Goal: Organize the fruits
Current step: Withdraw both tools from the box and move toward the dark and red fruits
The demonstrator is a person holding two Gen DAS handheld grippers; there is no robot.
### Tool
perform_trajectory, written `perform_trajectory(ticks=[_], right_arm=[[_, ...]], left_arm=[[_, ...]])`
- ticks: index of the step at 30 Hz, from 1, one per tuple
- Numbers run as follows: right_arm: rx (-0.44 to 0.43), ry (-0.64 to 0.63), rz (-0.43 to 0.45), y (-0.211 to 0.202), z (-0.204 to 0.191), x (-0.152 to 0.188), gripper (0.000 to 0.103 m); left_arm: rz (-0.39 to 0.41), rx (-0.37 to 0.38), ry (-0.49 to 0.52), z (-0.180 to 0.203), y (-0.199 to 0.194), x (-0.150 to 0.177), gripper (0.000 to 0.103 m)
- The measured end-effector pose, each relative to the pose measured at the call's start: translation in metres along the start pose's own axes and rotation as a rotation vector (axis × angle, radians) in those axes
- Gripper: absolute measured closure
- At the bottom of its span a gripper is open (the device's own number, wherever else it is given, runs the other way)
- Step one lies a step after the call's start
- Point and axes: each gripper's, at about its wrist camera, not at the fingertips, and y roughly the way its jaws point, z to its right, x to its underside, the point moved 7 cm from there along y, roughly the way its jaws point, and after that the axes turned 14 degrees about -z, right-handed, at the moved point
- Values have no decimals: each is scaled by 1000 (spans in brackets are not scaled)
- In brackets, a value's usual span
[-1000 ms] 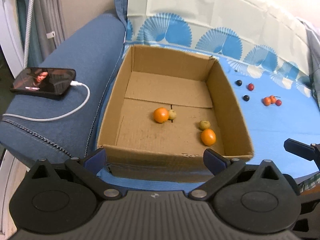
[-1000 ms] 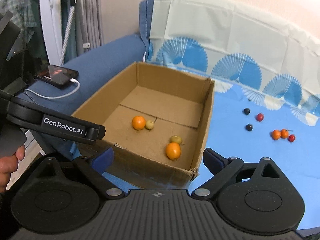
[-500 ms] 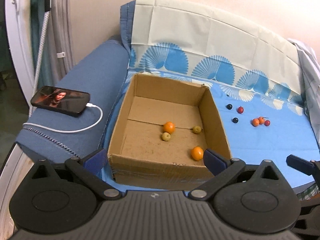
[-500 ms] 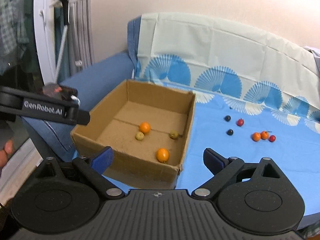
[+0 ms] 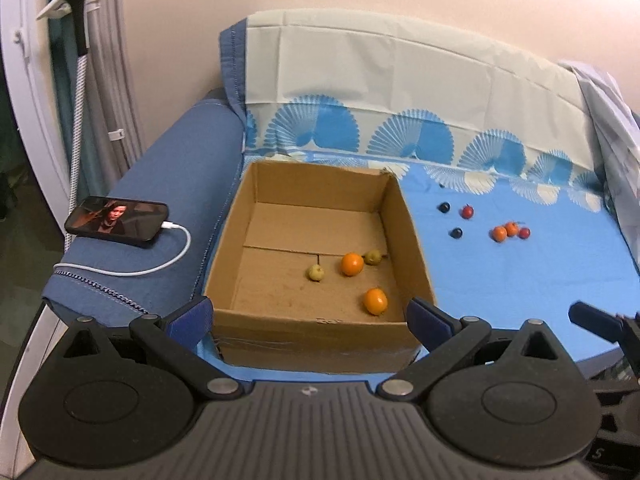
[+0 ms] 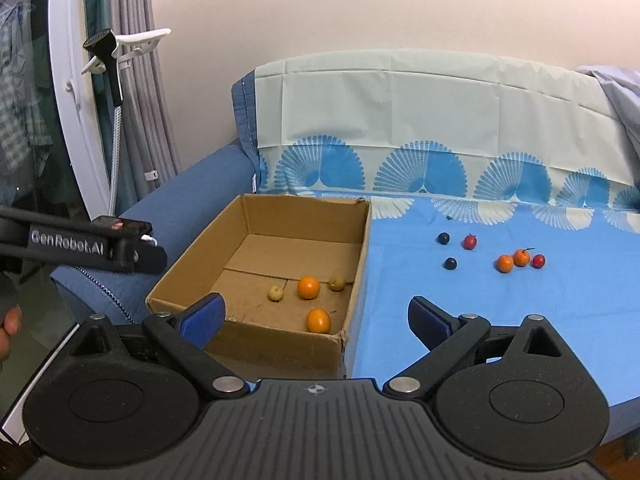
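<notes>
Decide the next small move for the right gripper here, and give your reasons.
Probably carry the right gripper forward and rightward toward the orange fruit on the blue cloth. Its jaws stand open and empty, four fruits already lie in the cardboard box, and six remain outside.

The right gripper [image 6: 316,316] is wide open and holds nothing. In front of it, a cardboard box [image 6: 362,264] has four fruits inside. Six small fruits [image 6: 505,263] lie on the blue cloth [image 6: 500,312] beside it.

Hand [image 6: 9,330] cut off at left edge
</notes>
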Motion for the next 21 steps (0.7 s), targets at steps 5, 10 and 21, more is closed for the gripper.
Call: perform_trajectory(ticks=[5,10,21], right_arm=[[-23,16,0,5,6,0,5],[-37,45,-14,15,15,-2,5],[-27,108,-37,36,46,-15,5]], left_arm=[[-20,-23,8,4,9,-7,0],[-49,-28,1,7,20,-15,0],[-76,-22,24,28,49,-45,0]])
